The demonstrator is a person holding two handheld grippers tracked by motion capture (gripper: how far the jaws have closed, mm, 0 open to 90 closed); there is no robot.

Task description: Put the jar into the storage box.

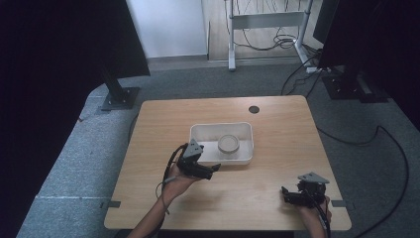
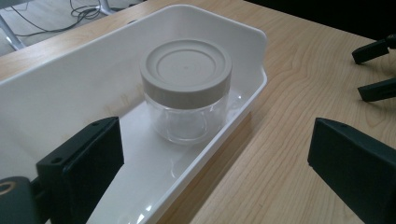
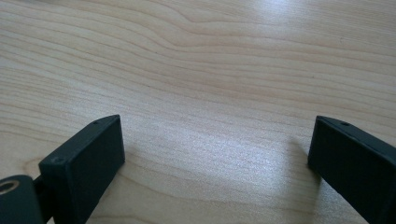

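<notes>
My left gripper hangs wide open and empty at the white tray. Inside stands a clear jar, probably light, rigid, slick; I'd grip below its lid. My right gripper rests open on the bench.

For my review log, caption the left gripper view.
Open left gripper faces a lidded clear jar in a white tray on the wooden table.

Clear glass jars with beige screw lids: one
White rectangular plastic trays: one
Light wooden tables: one
Black two-jaw grippers: two, left and right
</notes>
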